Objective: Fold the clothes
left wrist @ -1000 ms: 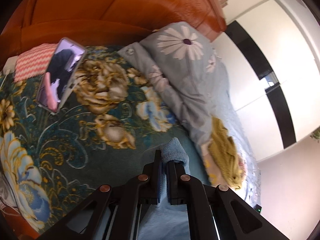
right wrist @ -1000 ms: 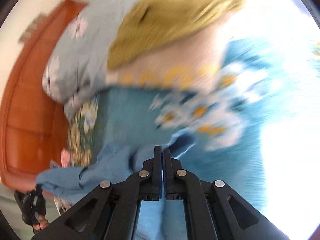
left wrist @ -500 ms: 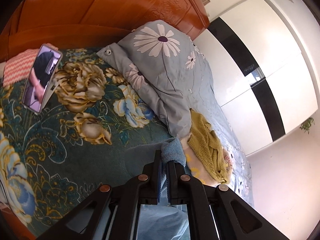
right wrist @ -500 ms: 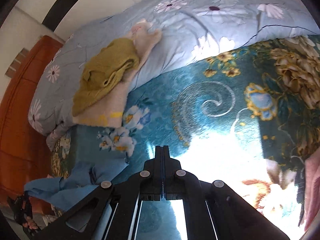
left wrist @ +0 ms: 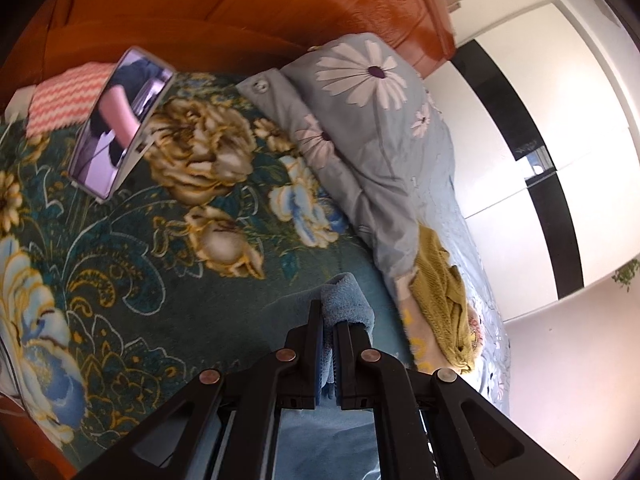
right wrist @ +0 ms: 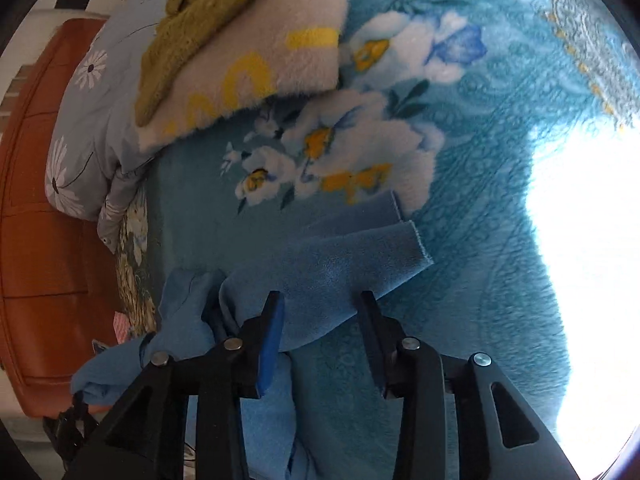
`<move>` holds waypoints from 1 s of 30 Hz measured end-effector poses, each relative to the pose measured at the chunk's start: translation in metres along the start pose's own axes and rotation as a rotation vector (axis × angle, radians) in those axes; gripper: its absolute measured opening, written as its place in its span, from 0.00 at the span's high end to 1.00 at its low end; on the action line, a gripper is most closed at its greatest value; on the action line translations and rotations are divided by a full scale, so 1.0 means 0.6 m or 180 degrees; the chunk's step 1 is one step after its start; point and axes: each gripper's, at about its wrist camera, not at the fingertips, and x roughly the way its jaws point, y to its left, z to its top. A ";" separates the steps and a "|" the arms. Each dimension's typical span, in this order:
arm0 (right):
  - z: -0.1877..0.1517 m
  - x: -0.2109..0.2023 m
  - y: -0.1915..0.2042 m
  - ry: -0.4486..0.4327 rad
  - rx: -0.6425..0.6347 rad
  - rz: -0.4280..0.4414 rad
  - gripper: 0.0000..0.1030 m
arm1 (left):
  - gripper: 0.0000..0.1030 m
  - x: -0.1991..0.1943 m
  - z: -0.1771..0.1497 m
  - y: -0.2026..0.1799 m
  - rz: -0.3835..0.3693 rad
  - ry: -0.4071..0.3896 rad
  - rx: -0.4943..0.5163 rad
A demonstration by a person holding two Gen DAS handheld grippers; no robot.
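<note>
The left gripper [left wrist: 329, 322] is clamped on a bunched fold of the blue garment [left wrist: 347, 300], which bulges up just past its fingertips, while the rest of the cloth trails back beneath the gripper. The right gripper [right wrist: 320, 308] stands spread, its two fingers on either side of the same blue garment [right wrist: 340, 268] without pinching it; the cloth lies on the floral blanket [right wrist: 480, 200] with two layered square hems ending just ahead and to the right of the gripper. Beyond those hems the blanket is bare and runs into bright glare on the right. To the upper left, one pink fleece [right wrist: 256, 76] with yellow marks overlaps the blanket's edge, and one olive knit garment [right wrist: 188, 36] lies on top of it. From the left wrist view, one daisy-print pillow [left wrist: 372, 92] leans at the wooden headboard [left wrist: 240, 8], one phone [left wrist: 120, 124] is propped tilted on the blanket, and one red zigzag cloth [left wrist: 64, 100] sits behind it.
</note>
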 end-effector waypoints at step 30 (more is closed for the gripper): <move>-0.035 -0.516 -0.265 -0.2247 0.0694 -0.0093 0.97 | 0.96 -0.015 -0.065 -0.207 -0.0688 0.0236 0.0648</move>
